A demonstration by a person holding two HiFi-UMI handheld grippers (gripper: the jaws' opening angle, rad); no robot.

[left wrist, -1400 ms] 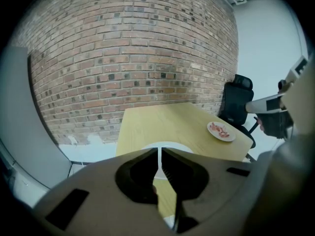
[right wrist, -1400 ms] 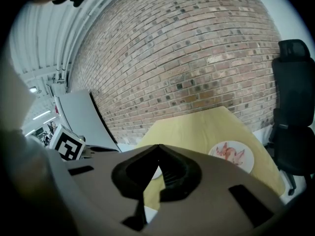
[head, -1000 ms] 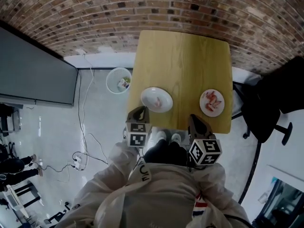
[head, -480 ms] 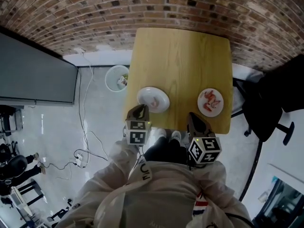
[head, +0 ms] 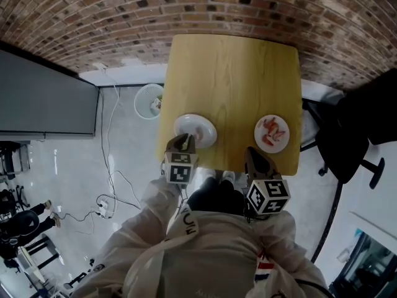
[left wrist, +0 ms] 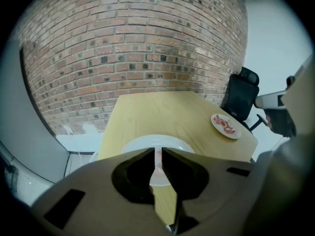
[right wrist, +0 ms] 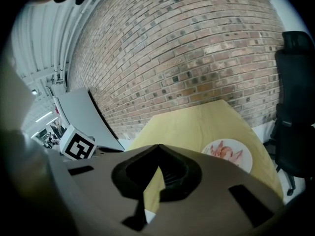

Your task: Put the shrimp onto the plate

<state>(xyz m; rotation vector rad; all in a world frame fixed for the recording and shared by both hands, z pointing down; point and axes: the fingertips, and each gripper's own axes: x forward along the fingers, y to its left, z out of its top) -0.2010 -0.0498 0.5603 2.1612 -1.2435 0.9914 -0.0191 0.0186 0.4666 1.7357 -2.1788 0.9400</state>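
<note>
Nearer than a second ago to the lone shrimp [head: 200, 133] on the left plate [head: 208, 126]: left gripper [head: 183, 140], tips over the near rim, jaws almost pressed together, pinching nothing. Farther right, shrimp pile [head: 272, 130] on right plate [head: 283, 142]; right gripper [head: 255, 157] closed, empty, by the table [head: 236, 73] edge.

Brick wall [head: 186, 5], black chair [head: 353, 135], wastebasket [head: 147, 102]

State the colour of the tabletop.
Light yellowish wood with visible grain; the tabletop shows best in the head view.
</note>
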